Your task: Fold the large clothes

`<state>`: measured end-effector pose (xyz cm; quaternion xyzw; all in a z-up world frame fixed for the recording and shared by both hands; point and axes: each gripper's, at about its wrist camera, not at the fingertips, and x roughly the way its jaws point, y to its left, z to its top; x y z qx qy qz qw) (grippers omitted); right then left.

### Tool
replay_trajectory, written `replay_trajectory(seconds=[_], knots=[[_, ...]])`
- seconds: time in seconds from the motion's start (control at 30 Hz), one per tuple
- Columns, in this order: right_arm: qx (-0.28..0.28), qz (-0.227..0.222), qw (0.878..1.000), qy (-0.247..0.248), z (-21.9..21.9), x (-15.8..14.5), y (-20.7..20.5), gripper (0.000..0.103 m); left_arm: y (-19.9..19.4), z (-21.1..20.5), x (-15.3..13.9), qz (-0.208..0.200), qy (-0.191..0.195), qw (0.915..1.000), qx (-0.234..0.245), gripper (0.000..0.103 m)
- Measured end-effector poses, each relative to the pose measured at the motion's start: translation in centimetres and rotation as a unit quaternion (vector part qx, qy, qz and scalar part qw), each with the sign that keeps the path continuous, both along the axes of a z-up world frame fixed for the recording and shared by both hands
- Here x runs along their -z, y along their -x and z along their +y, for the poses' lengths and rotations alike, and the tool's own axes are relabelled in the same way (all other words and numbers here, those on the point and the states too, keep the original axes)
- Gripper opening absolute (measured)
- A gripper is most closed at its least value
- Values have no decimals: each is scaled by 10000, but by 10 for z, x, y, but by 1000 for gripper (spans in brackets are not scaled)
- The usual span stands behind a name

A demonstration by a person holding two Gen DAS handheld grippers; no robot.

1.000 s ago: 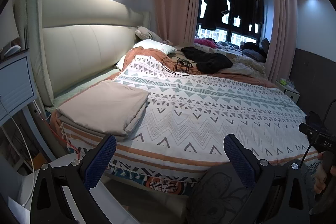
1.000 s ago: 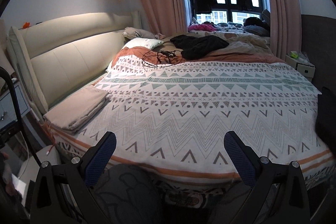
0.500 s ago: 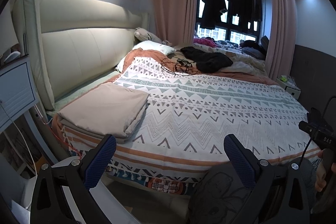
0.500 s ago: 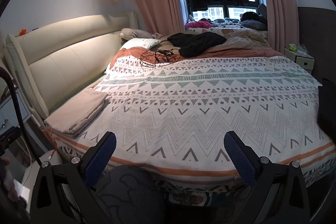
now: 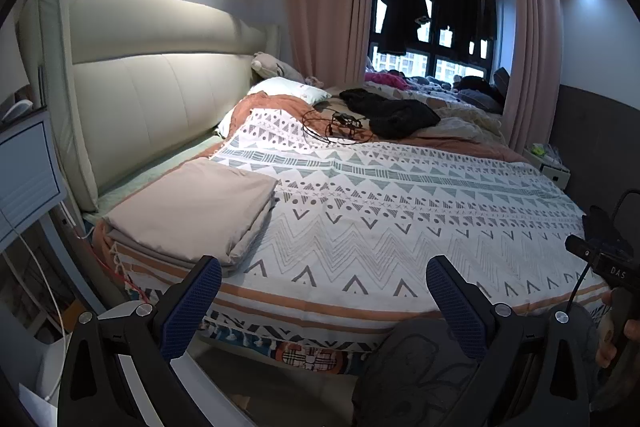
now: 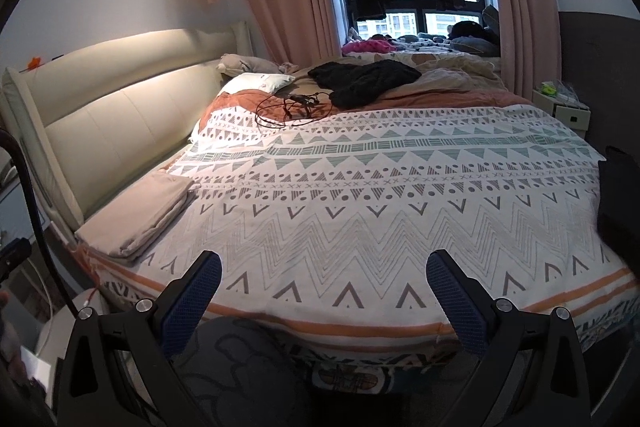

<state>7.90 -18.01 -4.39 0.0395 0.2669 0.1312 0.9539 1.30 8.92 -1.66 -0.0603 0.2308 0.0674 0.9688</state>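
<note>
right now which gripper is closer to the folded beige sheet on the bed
Left. The left gripper hangs open just off the folded beige sheet; the right gripper, also open, sits farther along the bed edge.

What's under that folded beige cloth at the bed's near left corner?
The folded beige cloth rests on the patterned blanket, by the headboard. Whether anything lies between its layers is hidden.
</note>
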Motion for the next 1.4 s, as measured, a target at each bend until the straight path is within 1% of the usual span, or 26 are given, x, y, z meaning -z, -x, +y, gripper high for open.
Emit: replay_trajectory(seconds=[0.2,0.3,0.8,0.93,1.4], knots=[[60,32,10000,49,3,0,-1,102,2,-3,-1,8,-35,10000,63,102],[54,19,10000,69,3,0,0,102,2,-4,-2,4,6,10000,89,102],[43,38,9999,137,5,3,1,102,7,4,-3,-30,69,10000,56,102],[46,52,9999,153,6,3,2,102,7,4,-3,-22,106,9998,179,102],[120,185,9997,86,5,7,-3,102,7,3,1,10,85,9997,217,102]])
